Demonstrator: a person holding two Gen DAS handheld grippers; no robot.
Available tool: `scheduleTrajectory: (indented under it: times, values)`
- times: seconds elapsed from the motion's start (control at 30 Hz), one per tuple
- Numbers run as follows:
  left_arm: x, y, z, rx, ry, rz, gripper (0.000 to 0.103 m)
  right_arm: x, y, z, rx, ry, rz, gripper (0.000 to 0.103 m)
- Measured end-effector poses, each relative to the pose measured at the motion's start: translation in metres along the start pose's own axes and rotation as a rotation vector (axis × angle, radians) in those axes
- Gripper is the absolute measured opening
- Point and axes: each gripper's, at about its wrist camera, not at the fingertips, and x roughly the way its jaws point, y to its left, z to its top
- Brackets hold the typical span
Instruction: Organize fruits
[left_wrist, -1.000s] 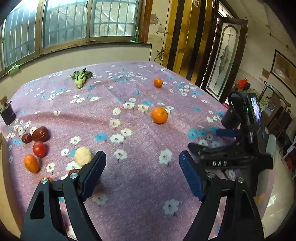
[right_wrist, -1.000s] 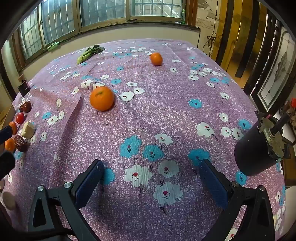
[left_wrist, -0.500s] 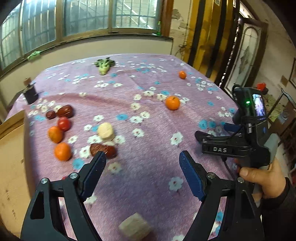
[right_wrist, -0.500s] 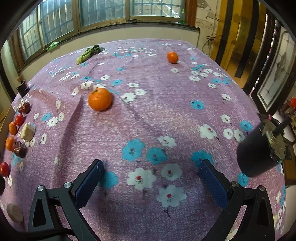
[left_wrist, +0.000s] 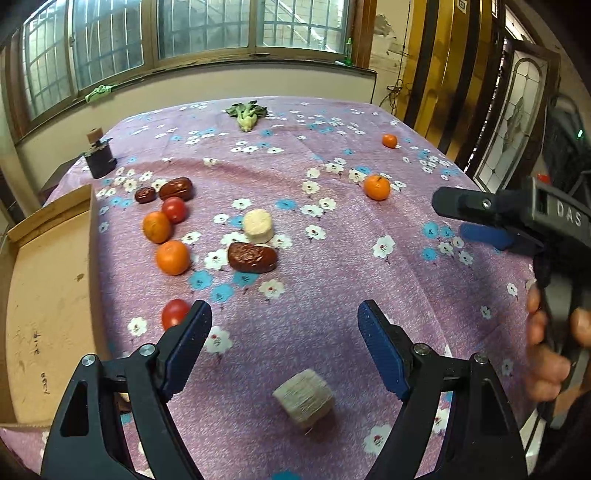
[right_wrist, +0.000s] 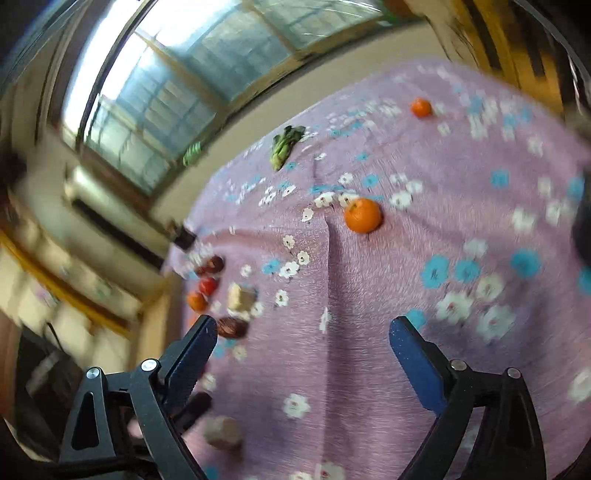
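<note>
Both grippers hang empty over a table spread with a purple flowered cloth (left_wrist: 332, 295) as the sorting of fruit sits between picks. The left gripper (left_wrist: 284, 332) stands with its blue-padded jaws wide apart and nothing between them; a pale, blurred block (left_wrist: 303, 400) lies on the cloth just below and between its fingers, near the table's front edge. The right gripper (right_wrist: 301, 345), seen from the left wrist as a black tool in a person's hand (left_wrist: 550, 350) at the right edge, is likewise unloaded; its jaws have just been closing a little, with only cloth showing between them. Most of the fruit is already gathered toward the table's left edge, beside a cardboard tray (left_wrist: 48, 295): 2 oranges (left_wrist: 172, 257), 2 red tomatoes (left_wrist: 174, 209), with a third (left_wrist: 173, 313) nearer the front behind the left finger, 3 dark red dates (left_wrist: 252, 257) and a pale round piece (left_wrist: 258, 226). Still apart are 1 orange (left_wrist: 376, 187) toward the right edge and a small orange (left_wrist: 389, 140) near the far right corner; a leafy green vegetable (left_wrist: 246, 113) lies at the far edge. The step in hand appears to be choosing the next stray. The nearer orange on the right looks the likely target for the right gripper, which would need to open wide, come down around the round fruit and close gently so that it does not roll away. The right wrist view is heavily blurred, so finer detail there cannot be told.
</note>
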Motion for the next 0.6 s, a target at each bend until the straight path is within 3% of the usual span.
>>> scheduleTrajectory:
  times: [0.13,0.23,0.6]
  values:
    - [-0.009,0.002,-0.001,0.024,-0.026,0.086,0.081,-0.014,0.029,0.004,-0.241,0.003,-0.137,0.096]
    - [-0.016,0.006,0.000,0.019,-0.046,0.131,0.081,-0.020,0.040,0.003,-0.357,0.014,-0.190,0.095]
    - [-0.028,0.012,0.003,0.024,-0.071,0.187,0.082,-0.025,0.051,-0.002,-0.442,0.007,-0.200,0.095]
